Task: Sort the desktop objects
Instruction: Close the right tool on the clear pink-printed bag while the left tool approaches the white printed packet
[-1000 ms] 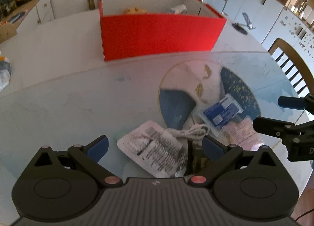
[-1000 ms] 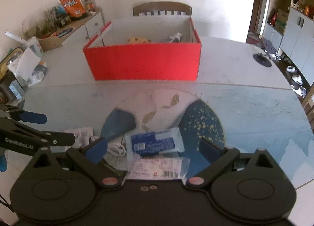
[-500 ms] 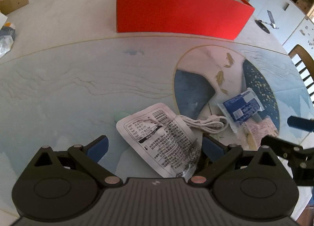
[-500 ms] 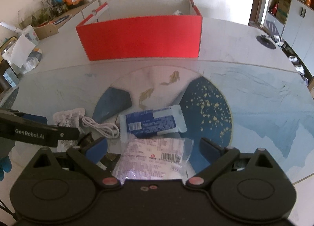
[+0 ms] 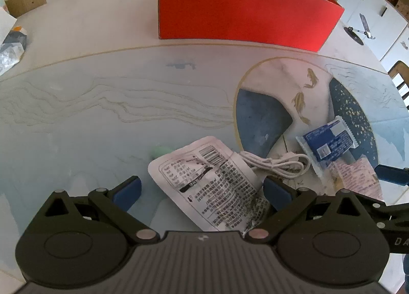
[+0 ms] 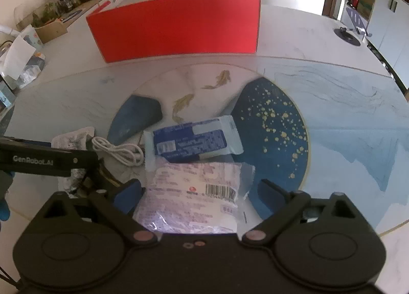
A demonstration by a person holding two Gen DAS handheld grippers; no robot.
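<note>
Desktop objects lie clustered at the near edge of the patterned table mat. Nearest, a white printed pouch sits between the wide-spread fingers of the left gripper, which grips nothing. A pink clear-wrapped packet lies between the equally wide-open fingers of the right gripper, also unheld. Just beyond, a coiled white cable rests beside the pouch, and a blue and white packet touches the pink one's far edge. Farther back, well apart, stands the red box on the table.
</note>
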